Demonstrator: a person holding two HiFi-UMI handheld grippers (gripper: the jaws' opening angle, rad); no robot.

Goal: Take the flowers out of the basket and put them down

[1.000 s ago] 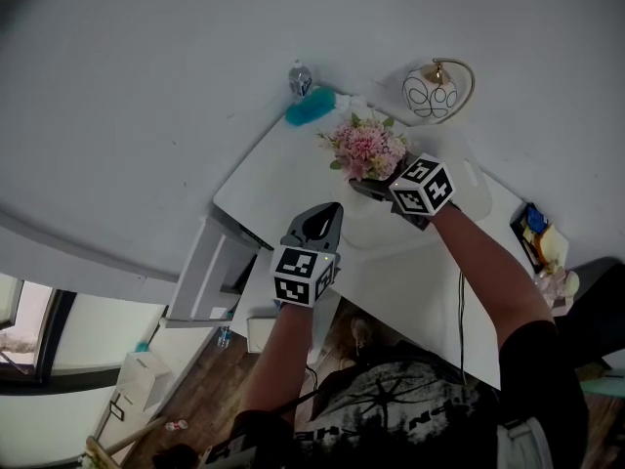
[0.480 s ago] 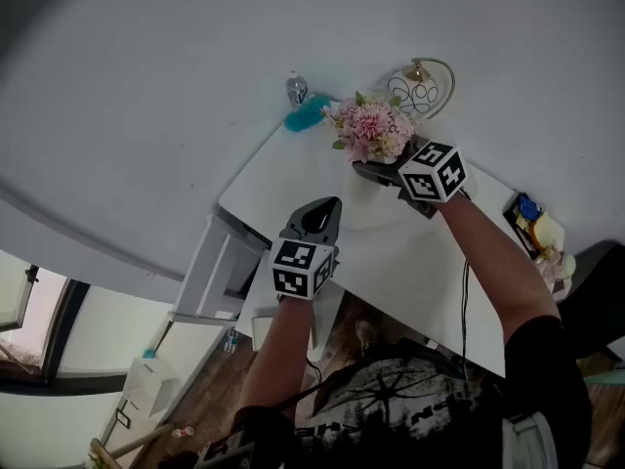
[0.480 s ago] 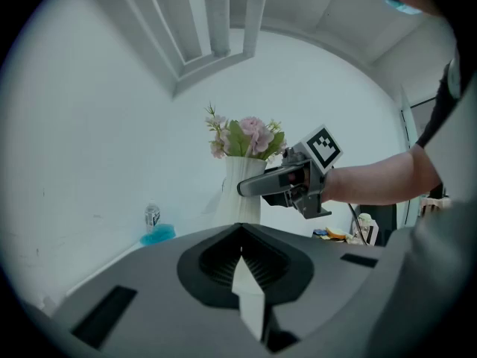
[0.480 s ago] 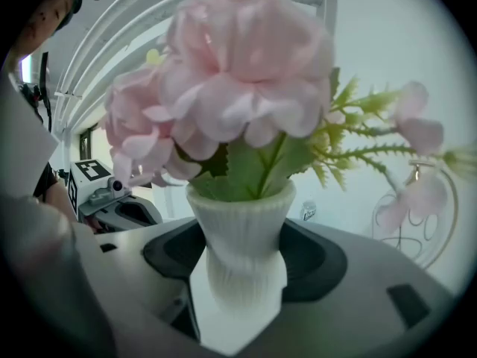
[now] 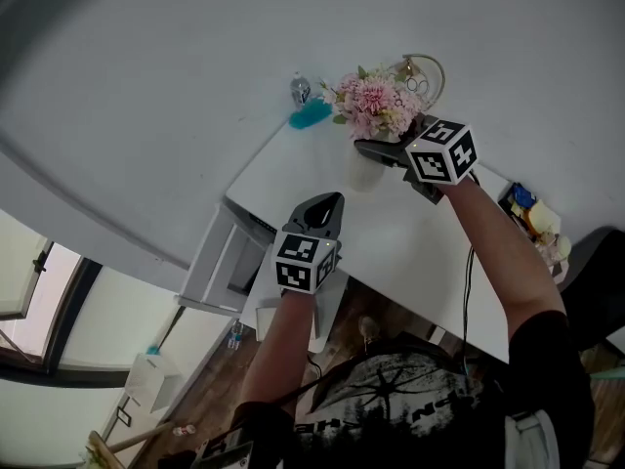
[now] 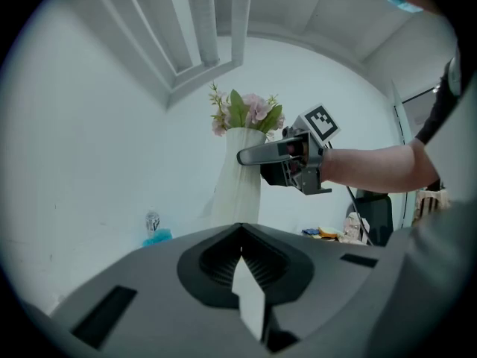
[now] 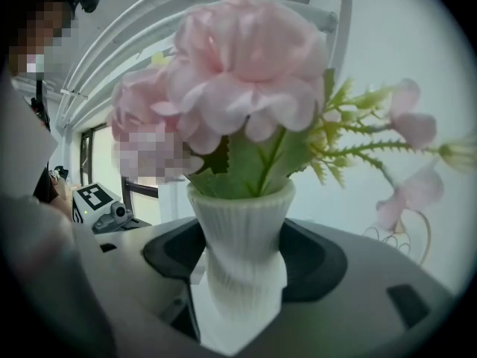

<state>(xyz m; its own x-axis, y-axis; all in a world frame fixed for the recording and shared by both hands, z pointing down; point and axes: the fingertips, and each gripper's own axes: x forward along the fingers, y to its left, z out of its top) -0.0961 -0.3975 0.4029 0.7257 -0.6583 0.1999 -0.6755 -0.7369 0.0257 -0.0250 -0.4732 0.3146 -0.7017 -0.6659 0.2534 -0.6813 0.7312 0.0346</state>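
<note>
I am gripping the vase (image 7: 242, 237) of flowers (image 5: 371, 106) in right tongs (image 5: 371, 151), out of the basket (image 5: 422, 66); left tongs (image 5: 327, 203) closed; putting down remains.

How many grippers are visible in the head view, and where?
2. The left gripper, shut and empty, is over the table's near edge; the right gripper holds the white vase of flowers.

I've got open room over the table's (image 5: 391, 252) middle; bottle (image 5: 300, 89), teal duster (image 5: 310, 115) and wire basket (image 5: 420, 76) crowd its far edge.
</note>
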